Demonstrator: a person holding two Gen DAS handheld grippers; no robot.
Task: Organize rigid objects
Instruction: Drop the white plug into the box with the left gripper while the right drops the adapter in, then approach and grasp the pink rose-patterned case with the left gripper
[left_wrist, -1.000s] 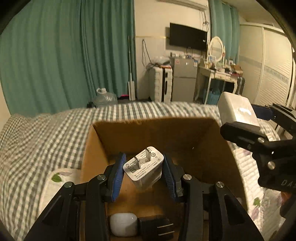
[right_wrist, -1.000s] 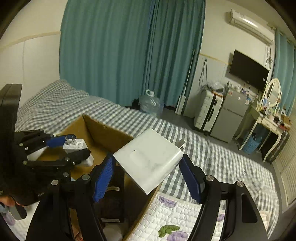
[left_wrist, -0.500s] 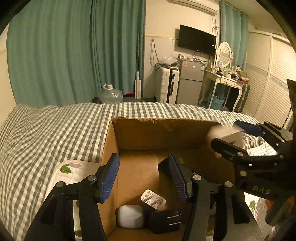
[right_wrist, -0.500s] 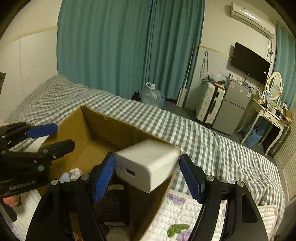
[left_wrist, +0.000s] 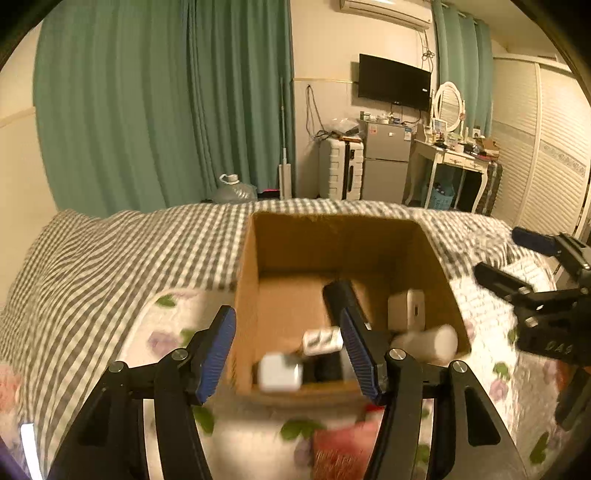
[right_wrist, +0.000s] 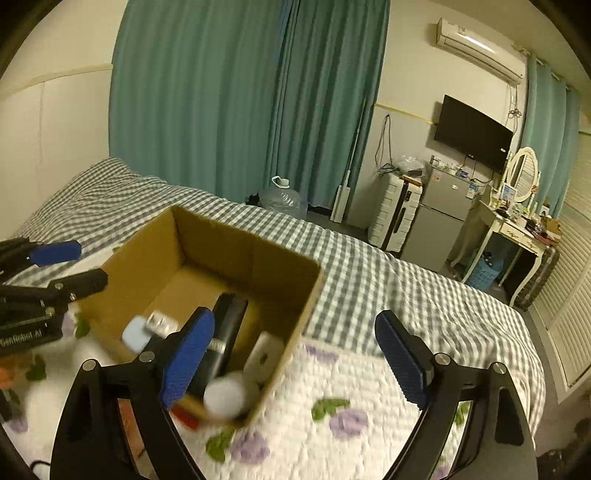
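An open cardboard box (left_wrist: 247, 280) sits on the bed and also shows in the right wrist view (right_wrist: 306, 291). Inside lie a big white charger (left_wrist: 406, 310), seen too from the right (right_wrist: 264, 354), a small white plug adapter (left_wrist: 321, 339), a white earbud case (left_wrist: 279, 371), a black device (right_wrist: 227, 328) and a white roll (left_wrist: 424, 343). My left gripper (left_wrist: 288, 354) is open and empty above the box's near edge. My right gripper (right_wrist: 295, 365) is open and empty over the box's right corner.
The bed has a grey checked blanket (left_wrist: 129, 251) and a white floral quilt (right_wrist: 332, 406). Green curtains (left_wrist: 166, 103), a water jug (right_wrist: 282, 197), suitcase, small fridge (left_wrist: 384, 166) and a dressing table (right_wrist: 517, 225) stand beyond.
Both grippers have opened. The small adapter dropped from the left gripper and the big charger from the right, both into the box. Both grippers have pulled back and up.
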